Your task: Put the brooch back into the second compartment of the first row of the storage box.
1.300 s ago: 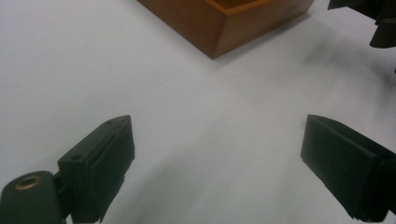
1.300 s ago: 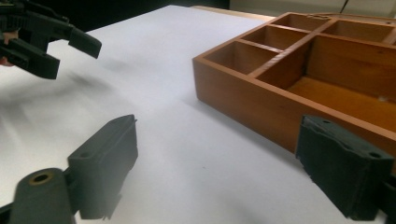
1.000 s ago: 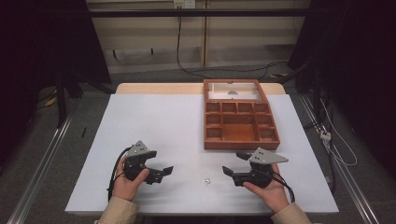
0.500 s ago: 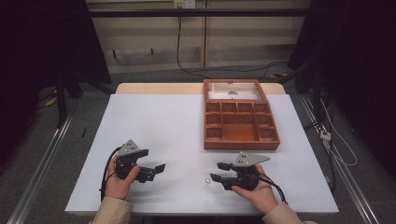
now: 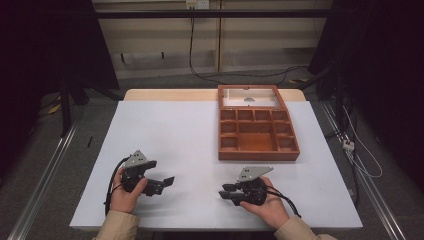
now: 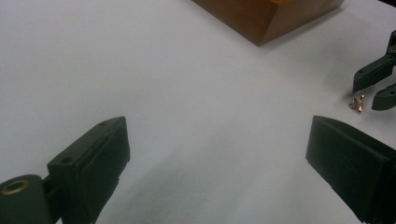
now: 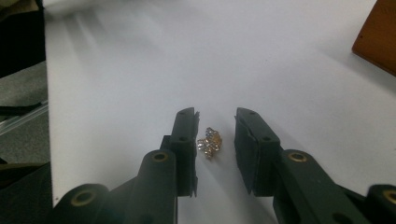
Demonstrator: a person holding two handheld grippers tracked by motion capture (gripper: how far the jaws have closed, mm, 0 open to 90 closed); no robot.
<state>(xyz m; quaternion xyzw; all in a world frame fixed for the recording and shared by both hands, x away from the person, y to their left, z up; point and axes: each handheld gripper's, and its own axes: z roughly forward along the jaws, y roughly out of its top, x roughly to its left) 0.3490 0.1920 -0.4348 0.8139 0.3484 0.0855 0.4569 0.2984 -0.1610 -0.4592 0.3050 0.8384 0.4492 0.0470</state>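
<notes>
One small gold trinket (image 7: 209,143) and one wooden box (image 5: 257,130) lie on the desk (image 5: 190,135). The right hand-held gripper (image 7: 215,135) sits low, jaws apart either side of the trinket; the left hand-held gripper (image 6: 217,154) hovers wide open.

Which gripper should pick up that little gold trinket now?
Right. The right gripper already has its open jaws either side of the gold trinket; the left gripper is open but well off.

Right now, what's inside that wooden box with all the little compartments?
The wooden box looks empty: the compartments show bare wood in the high view. Its far section is pale, with a small dark thing I cannot make out. The near wall hides part of the front row's floor.
</notes>
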